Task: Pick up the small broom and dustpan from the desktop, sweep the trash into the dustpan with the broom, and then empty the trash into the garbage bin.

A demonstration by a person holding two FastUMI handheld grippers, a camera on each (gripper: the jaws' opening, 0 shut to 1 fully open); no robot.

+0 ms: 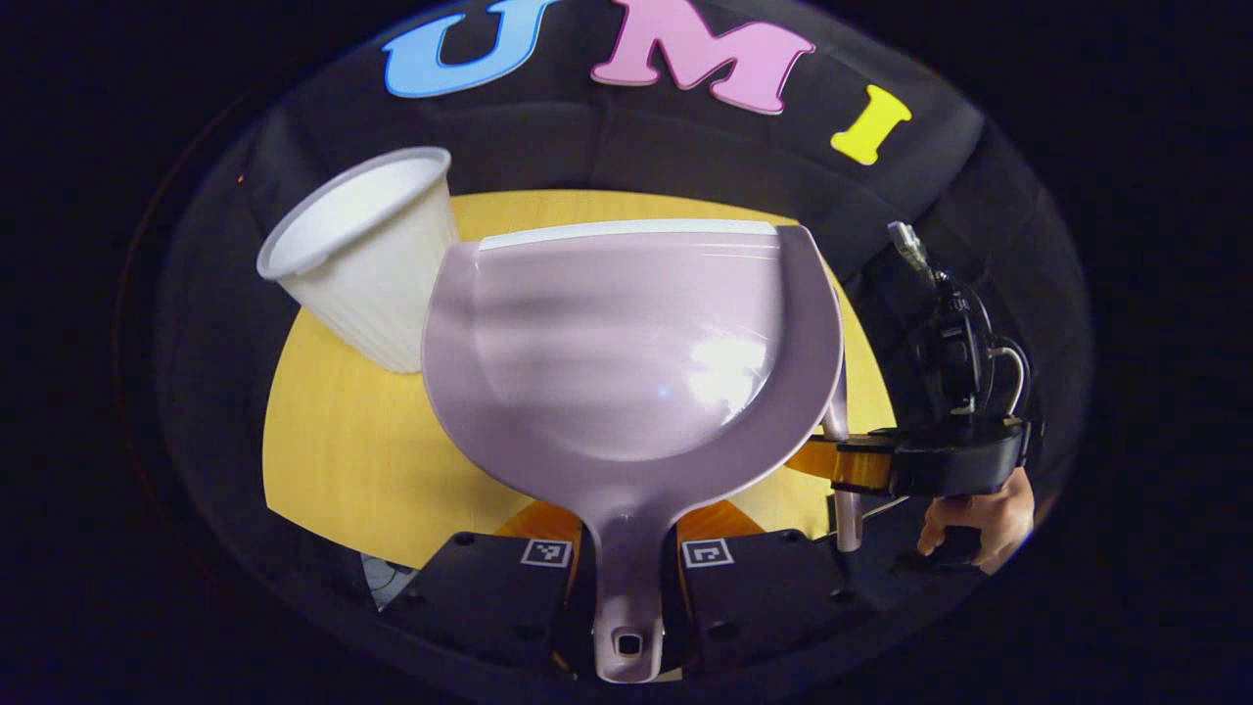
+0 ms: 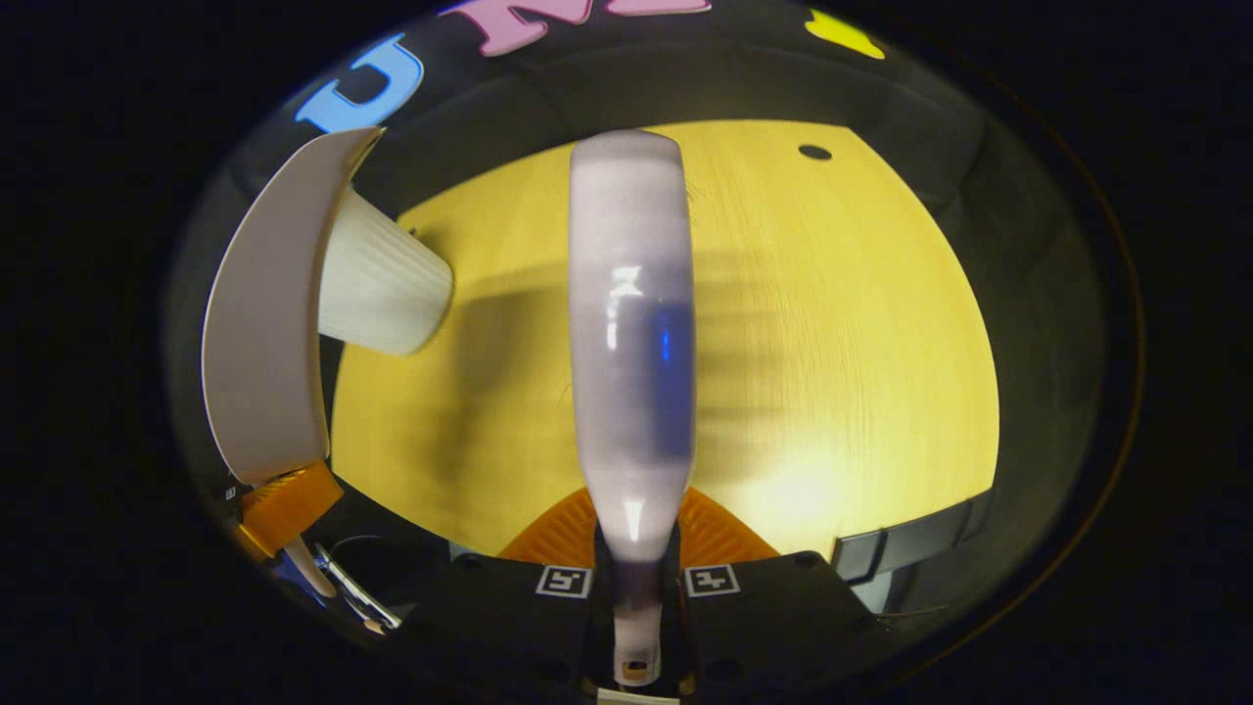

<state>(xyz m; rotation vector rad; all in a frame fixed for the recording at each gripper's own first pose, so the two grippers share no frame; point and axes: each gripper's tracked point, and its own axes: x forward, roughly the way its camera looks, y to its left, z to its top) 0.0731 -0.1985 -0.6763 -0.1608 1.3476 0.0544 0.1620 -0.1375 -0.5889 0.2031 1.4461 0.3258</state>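
Left gripper view looks along the left gripper (image 1: pixel 626 563), whose jaws are closed on the handle of the pale lilac dustpan (image 1: pixel 626 362); the handle runs straight back between the fingers, each of which carries a small square black-and-white marker, a coded pattern with no readable text. The dustpan is held up off the yellow wooden desk (image 1: pixel 362 460), its glossy scoop facing the camera and its pale front lip at the far edge. Behind its upper left edge stands a white ribbed garbage bin (image 1: pixel 367 259), seen tilted, with its open mouth toward the upper left. At right in this view the right gripper (image 1: pixel 861 465) shows from the side, with a hand (image 1: pixel 979 519) beneath it; a thin pale handle passes down through its fingers just beside the dustpan's right rim. Right gripper view shows that gripper's jaws closed on the narrow handle of the small broom (image 2: pixel 631 343), which rises straight up the middle, blurred, above the desk. At left there, the dustpan appears edge-on in front of the bin, with the left gripper at its lower end. No brand name or label can be read on the dustpan, broom or bin.
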